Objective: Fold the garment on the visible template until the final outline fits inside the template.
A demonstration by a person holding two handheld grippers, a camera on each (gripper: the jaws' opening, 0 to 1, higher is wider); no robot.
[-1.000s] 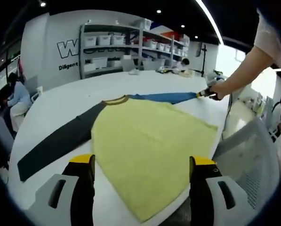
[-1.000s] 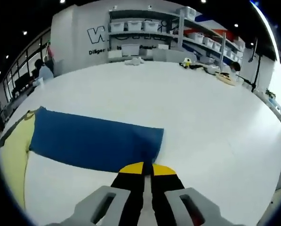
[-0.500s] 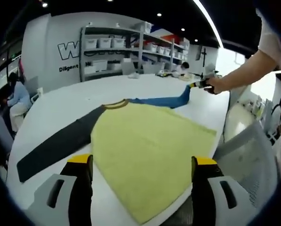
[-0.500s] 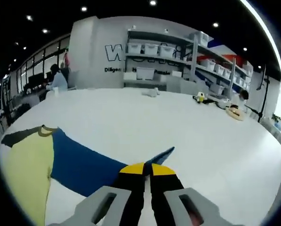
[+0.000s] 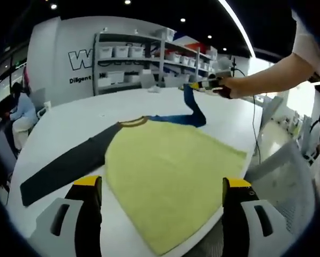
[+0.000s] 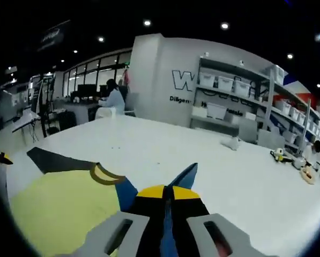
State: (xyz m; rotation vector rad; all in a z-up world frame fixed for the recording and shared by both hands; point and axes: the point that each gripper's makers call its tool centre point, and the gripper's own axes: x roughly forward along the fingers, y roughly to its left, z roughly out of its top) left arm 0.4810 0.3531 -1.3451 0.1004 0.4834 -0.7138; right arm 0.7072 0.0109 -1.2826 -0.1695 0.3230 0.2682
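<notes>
Right tool [image 6: 168,194] clamped on the blue sleeve [image 5: 192,110] and lifting it off the white counter [image 5: 68,120], left tool [image 5: 157,184] spread wide and empty above the yellow garment [image 5: 170,166], lying flat, dark sleeve [image 5: 63,168] outstretched — folding barely begun, no template discernible.

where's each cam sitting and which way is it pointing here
Left gripper view: rides the open left gripper low at the table's near edge, looking across the yellow shirt body and dark sleeve toward the shelves; the person's forearm holds the right gripper up.
Right gripper view: rides the raised right gripper, shut on the blue sleeve, looking back over the collar.
Shared: the shirt, white table, shelves.
</notes>
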